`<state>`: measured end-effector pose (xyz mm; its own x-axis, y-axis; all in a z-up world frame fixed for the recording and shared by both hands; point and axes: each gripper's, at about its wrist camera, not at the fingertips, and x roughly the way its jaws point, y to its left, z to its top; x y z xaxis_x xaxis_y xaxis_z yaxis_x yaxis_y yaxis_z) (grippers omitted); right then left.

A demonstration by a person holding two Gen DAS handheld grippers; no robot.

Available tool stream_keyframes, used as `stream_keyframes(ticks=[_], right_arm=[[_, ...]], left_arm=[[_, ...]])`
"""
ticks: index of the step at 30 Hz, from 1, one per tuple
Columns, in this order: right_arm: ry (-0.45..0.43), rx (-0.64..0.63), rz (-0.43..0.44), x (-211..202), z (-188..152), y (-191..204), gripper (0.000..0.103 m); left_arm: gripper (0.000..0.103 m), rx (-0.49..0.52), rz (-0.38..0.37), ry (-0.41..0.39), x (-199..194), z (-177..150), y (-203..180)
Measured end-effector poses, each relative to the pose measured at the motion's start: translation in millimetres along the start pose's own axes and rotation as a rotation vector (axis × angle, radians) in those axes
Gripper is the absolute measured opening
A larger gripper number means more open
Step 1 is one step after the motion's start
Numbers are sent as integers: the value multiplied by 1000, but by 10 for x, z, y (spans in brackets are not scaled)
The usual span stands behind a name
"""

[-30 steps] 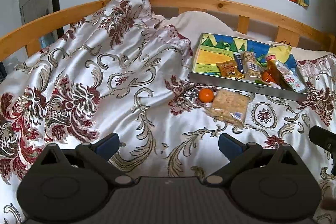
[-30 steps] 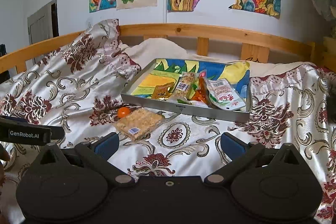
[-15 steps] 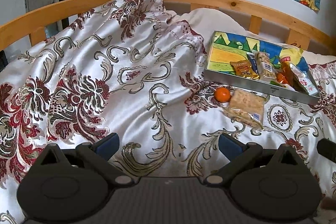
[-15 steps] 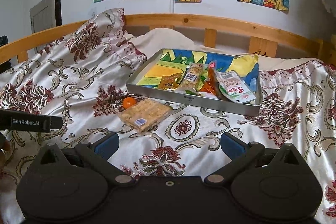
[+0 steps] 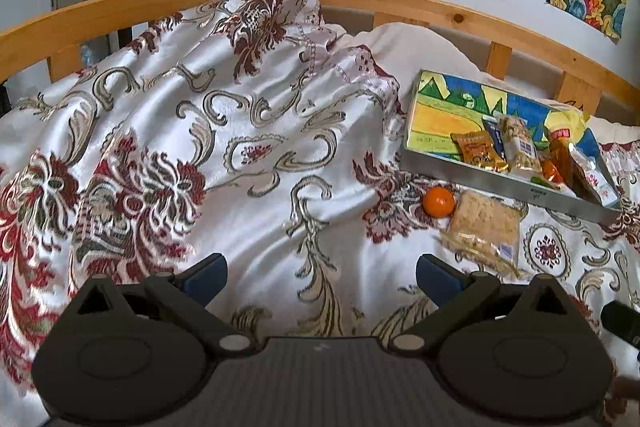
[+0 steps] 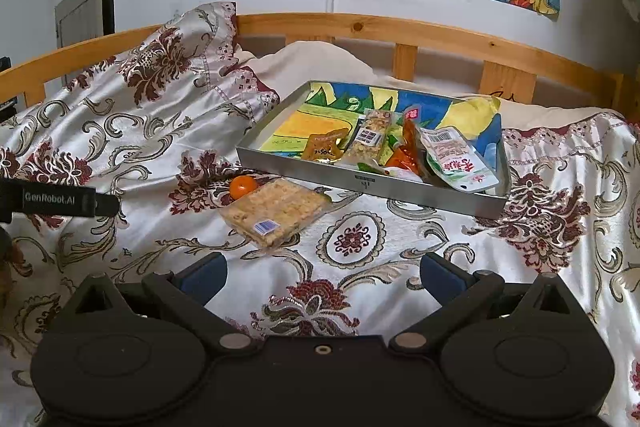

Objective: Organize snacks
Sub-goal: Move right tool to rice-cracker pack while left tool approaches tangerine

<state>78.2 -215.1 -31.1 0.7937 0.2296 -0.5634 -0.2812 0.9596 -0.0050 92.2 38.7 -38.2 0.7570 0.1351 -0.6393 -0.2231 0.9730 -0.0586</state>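
Both grippers hang over the bed with nothing in them: the left gripper (image 5: pixel 320 273) has its jaws spread wide above the patterned bedspread (image 5: pixel 224 155), and the right gripper (image 6: pixel 322 273) is just as wide open, facing the tray (image 6: pixel 368 183). That metal tray sits on the bedspread near the wooden headboard (image 6: pixel 404 27), its floor lined with a bright drawing. Several snack packets are gathered toward its right half, among them a brown packet (image 6: pixel 324 145), a nut bar (image 6: pixel 370 137) and a white pouch (image 6: pixel 456 163). Outside the tray, just in front of its near wall, lie an orange (image 6: pixel 242 185) and a cracker pack (image 6: pixel 278 211), touching each other. From the left wrist view the orange (image 5: pixel 439 201) is beside the cracker pack (image 5: pixel 484 227).
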Motion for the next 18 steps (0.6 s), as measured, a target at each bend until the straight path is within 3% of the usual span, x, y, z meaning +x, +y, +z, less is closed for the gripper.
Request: stream_keyframes(ticks=[10, 18], right_arm=[[-8, -7, -21, 325, 197, 76, 102], [37, 29, -15, 738, 274, 312, 102]], left_arm=[[102, 12, -21, -63, 109, 258, 27], [102, -22, -35, -73, 306, 452, 207]])
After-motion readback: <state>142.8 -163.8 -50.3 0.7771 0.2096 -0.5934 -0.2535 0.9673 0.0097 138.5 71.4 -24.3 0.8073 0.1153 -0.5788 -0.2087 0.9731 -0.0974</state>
